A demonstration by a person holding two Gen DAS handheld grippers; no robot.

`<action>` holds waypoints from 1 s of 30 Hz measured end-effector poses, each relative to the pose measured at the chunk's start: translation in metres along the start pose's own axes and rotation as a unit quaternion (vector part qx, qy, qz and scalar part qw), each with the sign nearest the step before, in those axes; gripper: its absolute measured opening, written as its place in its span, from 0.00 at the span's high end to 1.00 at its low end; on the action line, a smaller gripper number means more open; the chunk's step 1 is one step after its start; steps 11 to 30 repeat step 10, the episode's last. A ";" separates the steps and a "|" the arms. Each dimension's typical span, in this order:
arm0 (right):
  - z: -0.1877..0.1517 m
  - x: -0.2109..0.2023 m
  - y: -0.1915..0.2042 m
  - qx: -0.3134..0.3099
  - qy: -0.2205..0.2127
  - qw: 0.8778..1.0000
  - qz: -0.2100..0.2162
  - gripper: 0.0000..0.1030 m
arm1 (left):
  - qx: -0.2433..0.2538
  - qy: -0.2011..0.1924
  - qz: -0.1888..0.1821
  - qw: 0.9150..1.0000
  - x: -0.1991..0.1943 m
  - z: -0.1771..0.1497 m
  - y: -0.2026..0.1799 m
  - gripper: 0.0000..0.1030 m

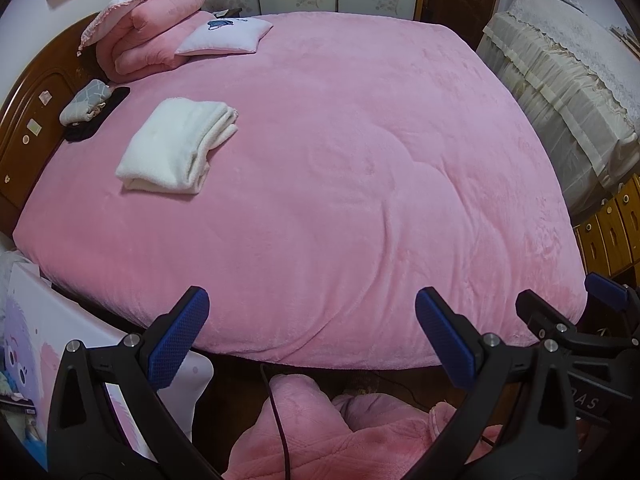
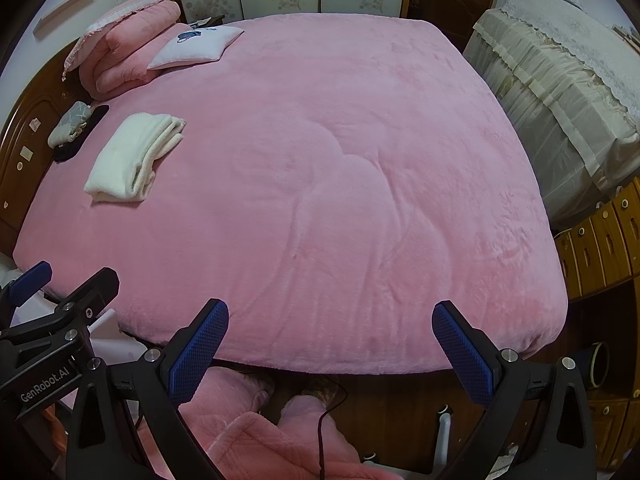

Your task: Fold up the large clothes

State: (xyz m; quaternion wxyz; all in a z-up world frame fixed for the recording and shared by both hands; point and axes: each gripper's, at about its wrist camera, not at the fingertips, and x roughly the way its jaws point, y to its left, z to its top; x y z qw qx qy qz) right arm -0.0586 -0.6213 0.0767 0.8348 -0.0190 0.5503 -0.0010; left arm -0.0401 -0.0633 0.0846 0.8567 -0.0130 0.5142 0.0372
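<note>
Pink plush bed (image 1: pixel 340 160) bearing one folded white garment (image 1: pixel 176 146) near the headboard (image 1: pixel 36 108) — one pillow (image 1: pixel 224 36), one folded quilt (image 1: pixel 152 36) behind. Left gripper (image 1: pixel 312 340), right gripper (image 2: pixel 330 348) — both spread wide, empty.

Pink-covered bed (image 1: pixel 340 168), wooden headboard (image 1: pixel 36 112)
</note>
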 end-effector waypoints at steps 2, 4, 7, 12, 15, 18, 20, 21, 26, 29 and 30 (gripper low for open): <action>0.000 0.000 0.000 0.001 0.000 1.000 0.000 0.00 | 0.002 0.002 -0.001 1.000 0.002 0.000 0.002 0.01; -0.001 0.001 -0.002 0.002 0.002 1.000 0.000 0.00 | 0.005 0.006 -0.002 1.000 0.004 -0.001 0.006 0.01; -0.002 0.002 -0.002 0.003 0.003 1.000 0.000 0.00 | 0.009 0.008 -0.003 1.000 0.006 -0.002 0.011 0.01; -0.003 0.002 -0.001 0.004 0.003 1.000 -0.001 0.00 | 0.009 0.006 -0.003 1.000 0.006 -0.002 0.011 0.01; -0.003 0.002 -0.001 0.004 0.003 1.000 -0.001 0.00 | 0.009 0.006 -0.003 1.000 0.006 -0.002 0.011 0.01; -0.003 0.002 -0.001 0.004 0.003 1.000 -0.001 0.00 | 0.009 0.006 -0.003 1.000 0.006 -0.002 0.011 0.01; -0.003 0.002 -0.001 0.004 0.003 1.000 -0.001 0.00 | 0.009 0.006 -0.003 1.000 0.006 -0.002 0.011 0.01; -0.003 0.002 -0.001 0.004 0.003 1.000 -0.001 0.00 | 0.009 0.006 -0.003 1.000 0.006 -0.002 0.011 0.01; -0.003 0.002 -0.001 0.004 0.003 1.000 -0.001 0.00 | 0.009 0.006 -0.003 1.000 0.006 -0.002 0.011 0.01; -0.003 0.002 -0.001 0.004 0.003 1.000 -0.001 0.00 | 0.009 0.006 -0.003 1.000 0.006 -0.002 0.011 0.01; -0.003 0.002 -0.001 0.004 0.003 1.000 -0.001 0.00 | 0.009 0.006 -0.003 1.000 0.006 -0.002 0.011 0.01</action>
